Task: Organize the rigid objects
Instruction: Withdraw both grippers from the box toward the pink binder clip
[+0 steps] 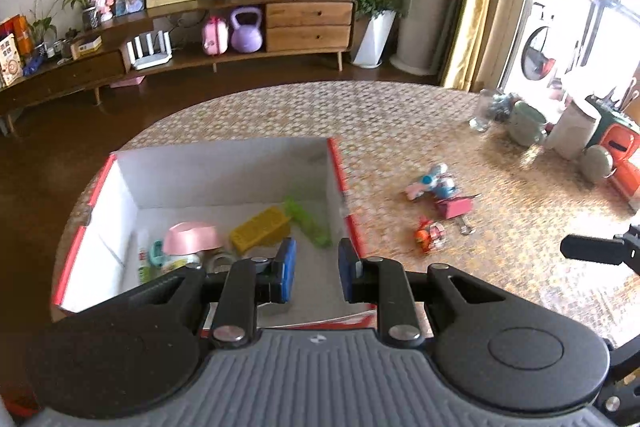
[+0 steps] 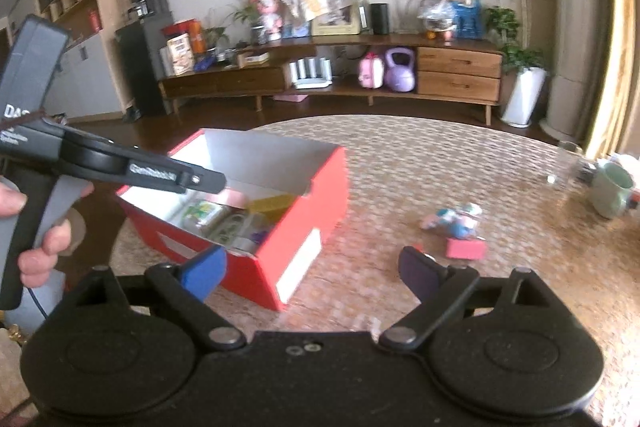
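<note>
A red box with white inside (image 1: 128,183) (image 2: 320,195) stands on the round table. It holds a pink bowl (image 1: 192,238), a yellow block (image 1: 260,229), a blurred green toy (image 1: 308,217) and other small items. My left gripper (image 1: 317,269) is open and empty over the box's near right corner. On the table to the right lie a blue-pink toy (image 1: 434,183) (image 2: 454,217), a pink block (image 1: 454,207) (image 2: 466,249) and an orange toy (image 1: 430,233). My right gripper (image 2: 312,273) is wide open and empty, low over the table by the box.
A green mug (image 1: 526,123) (image 2: 610,189), a glass (image 1: 482,111), a white container (image 1: 572,131) and orange items (image 1: 622,159) stand at the table's far right. The left gripper and the hand holding it (image 2: 48,187) are at the left. A wooden sideboard (image 1: 308,23) lines the wall.
</note>
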Demonstrator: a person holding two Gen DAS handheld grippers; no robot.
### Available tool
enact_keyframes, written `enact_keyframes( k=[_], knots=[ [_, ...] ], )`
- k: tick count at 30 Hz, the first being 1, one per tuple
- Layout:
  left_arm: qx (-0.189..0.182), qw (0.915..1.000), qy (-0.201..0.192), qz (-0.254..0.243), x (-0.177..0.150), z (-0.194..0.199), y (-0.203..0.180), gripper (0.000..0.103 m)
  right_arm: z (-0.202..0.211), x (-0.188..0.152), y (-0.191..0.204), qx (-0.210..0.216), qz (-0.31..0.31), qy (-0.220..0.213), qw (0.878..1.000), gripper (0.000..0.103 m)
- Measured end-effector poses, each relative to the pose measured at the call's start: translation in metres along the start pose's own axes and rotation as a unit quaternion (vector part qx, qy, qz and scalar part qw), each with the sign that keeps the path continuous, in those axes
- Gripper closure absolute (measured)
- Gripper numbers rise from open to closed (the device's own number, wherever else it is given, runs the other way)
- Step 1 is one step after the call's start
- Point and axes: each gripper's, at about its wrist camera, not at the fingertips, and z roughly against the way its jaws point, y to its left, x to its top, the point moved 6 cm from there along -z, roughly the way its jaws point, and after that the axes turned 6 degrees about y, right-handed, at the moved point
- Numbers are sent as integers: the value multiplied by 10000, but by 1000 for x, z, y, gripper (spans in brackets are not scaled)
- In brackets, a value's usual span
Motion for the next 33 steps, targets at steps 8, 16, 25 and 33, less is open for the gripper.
enact_keyframes(
  k=[8,16,25,33],
  knots=[
    [-299,9989,-346,-65,-5,-6,-44,30,19,-25,-50,-433,-202,-167,9987,9],
    [-583,9977,-255,-211,-12,-28,-83,23,24,-38,-97,-665,-584,-229,9958,5],
    [-703,9971,-131,-278,-17,-62,-113,19,8,-38,-136,-776,-835,-143,9934,4],
    [-784,9969,-12,-88,-18,-98,-119,3,-25,-32,-161,-705,-902,51,9934,4]
  ],
)
